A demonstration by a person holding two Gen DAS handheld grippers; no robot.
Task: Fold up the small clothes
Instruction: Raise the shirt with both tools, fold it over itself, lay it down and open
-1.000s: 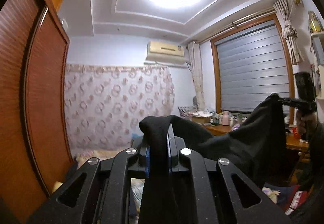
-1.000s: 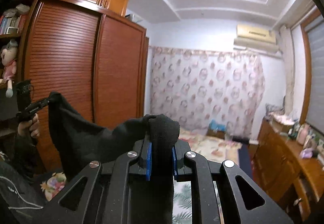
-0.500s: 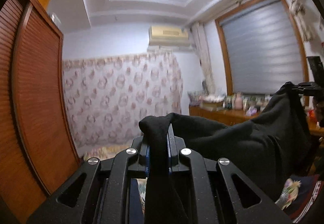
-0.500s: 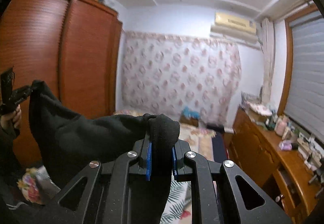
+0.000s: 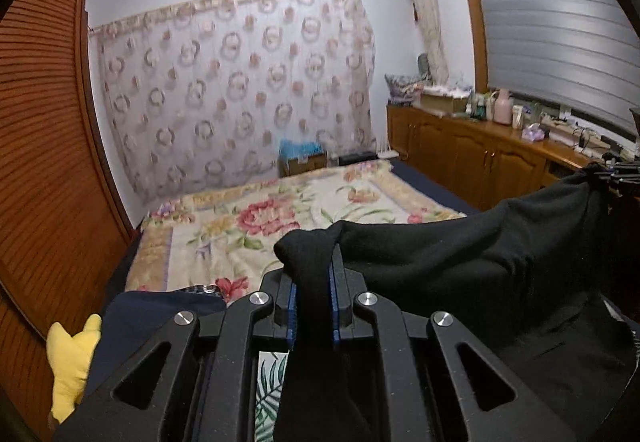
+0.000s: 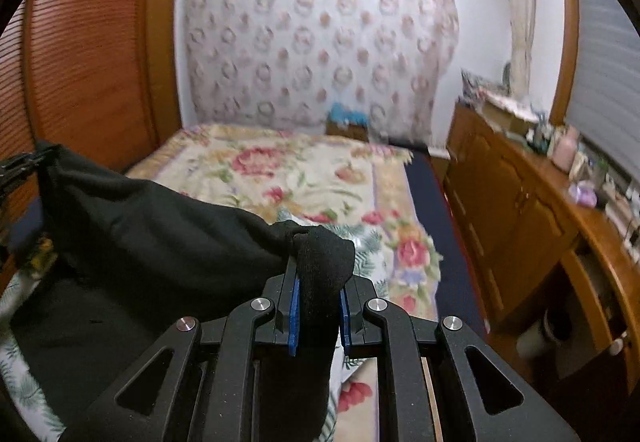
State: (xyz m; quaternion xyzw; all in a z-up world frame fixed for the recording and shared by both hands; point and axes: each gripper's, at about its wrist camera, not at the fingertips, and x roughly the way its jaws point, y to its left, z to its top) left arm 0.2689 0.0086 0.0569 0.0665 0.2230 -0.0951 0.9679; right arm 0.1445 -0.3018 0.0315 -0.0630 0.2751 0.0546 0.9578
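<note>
A bed (image 5: 320, 210) with a floral cover fills the middle of the room below both cameras. A slatted wooden wardrobe (image 5: 44, 162) stands along its left side. A patterned curtain (image 5: 240, 90) hangs behind its far end. A low wooden cabinet (image 5: 472, 158) cluttered with bottles and boxes runs under the blinds (image 5: 560, 22) on the right. A yellow soft toy (image 5: 72, 358) lies at the near left corner.

The black garment (image 5: 460, 262) hangs stretched between the two tools above the bed, sagging in the middle and blocking the near part of the cover. The left gripper (image 5: 312, 278) pinches one bunched corner tightly between its blue pads. The right gripper (image 6: 318, 282) clamps the opposite corner the same way. Both point slightly downward toward the bed.
</note>
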